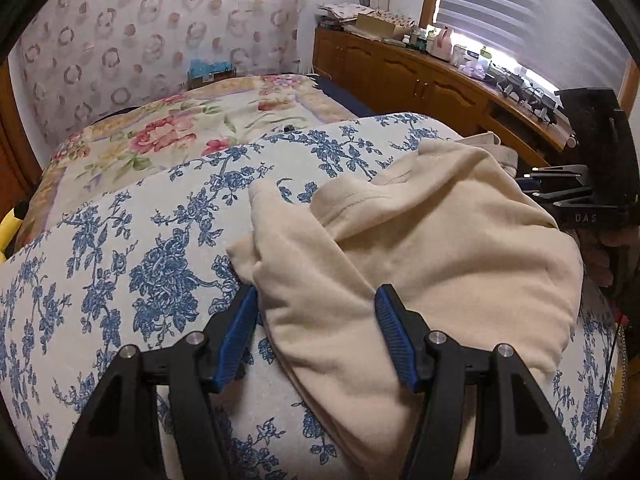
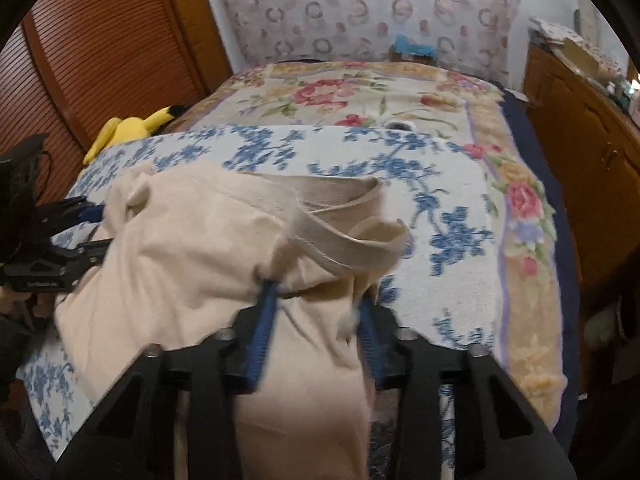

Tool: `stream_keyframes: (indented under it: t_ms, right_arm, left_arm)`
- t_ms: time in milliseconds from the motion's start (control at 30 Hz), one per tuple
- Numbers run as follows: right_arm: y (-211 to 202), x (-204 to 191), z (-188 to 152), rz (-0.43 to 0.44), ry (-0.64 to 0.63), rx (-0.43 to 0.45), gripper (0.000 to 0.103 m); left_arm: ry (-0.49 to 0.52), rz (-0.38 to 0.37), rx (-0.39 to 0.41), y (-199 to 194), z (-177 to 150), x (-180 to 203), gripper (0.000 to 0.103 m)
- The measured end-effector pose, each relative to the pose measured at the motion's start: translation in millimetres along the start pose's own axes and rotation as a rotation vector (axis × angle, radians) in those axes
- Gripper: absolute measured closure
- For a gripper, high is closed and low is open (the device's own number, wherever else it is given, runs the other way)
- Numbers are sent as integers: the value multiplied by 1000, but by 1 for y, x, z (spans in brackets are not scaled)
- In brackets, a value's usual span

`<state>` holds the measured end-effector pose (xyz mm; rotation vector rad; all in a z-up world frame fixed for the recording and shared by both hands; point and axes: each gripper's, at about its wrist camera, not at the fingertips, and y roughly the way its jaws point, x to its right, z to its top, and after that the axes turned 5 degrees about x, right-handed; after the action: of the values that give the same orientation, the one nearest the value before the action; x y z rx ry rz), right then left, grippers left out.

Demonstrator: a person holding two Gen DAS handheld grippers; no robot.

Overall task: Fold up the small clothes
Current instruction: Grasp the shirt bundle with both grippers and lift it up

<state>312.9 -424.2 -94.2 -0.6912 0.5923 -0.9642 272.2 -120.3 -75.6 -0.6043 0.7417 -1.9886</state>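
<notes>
A yellow plush toy with a black-tipped ear [image 2: 132, 126] is seen at the far left, lying at the edge of the bed beside a slatted brown wooden door [image 2: 96, 56]. The bed is covered by a white bedspread printed with blue flowers [image 1: 132, 248], with a cream blanket patterned in pink roses [image 1: 168, 136] spread beyond it toward the wall.

The left tool [image 1: 316, 316] is shown with its blue-padded jaws set moderately wide, straddling the near left edge of a crumpled cream-coloured fleece garment [image 1: 440, 248]; whether the pads actually press on the cloth cannot be told. The garment is heaped on the blue-flowered bedspread, bunched and partly folded over itself, with a grey-beige ribbed band [image 2: 328, 220] looped up at its right end.

The right tool [image 2: 316, 312] is pictured at that end, its jaws drawn narrow with a fold of the cream cloth gathered between the blue pads; the view is blurred, but the fabric appears pinched there. In the left wrist view the right tool is glimpsed at the garment's far right edge.

Farther right, a long brown wooden cabinet [image 1: 420, 76] is lined with bottles and clutter beneath a window with striped blinds [image 1: 520, 12].
</notes>
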Motion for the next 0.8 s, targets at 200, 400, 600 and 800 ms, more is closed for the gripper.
stream_keyframes:
  t_ms: [200,400,600,800]
  right_arm:
    - [-4,-11,-2,-5,-32,14,91]
    - [-16,-13,-2,-29,-24,65,92]
    - [-38,-15,6,-48,-21,129,93]
    - [-63,-35,17,-52,-55,198,93]
  left_arm:
    - [-10,-38,9,1,2,0,58]
    - [-81,-131,3,-5,4,-8,91]
    - [-102,-179,125,-48,7,-7,93]
    - [-104,-207,192,-88,7,-7,93]
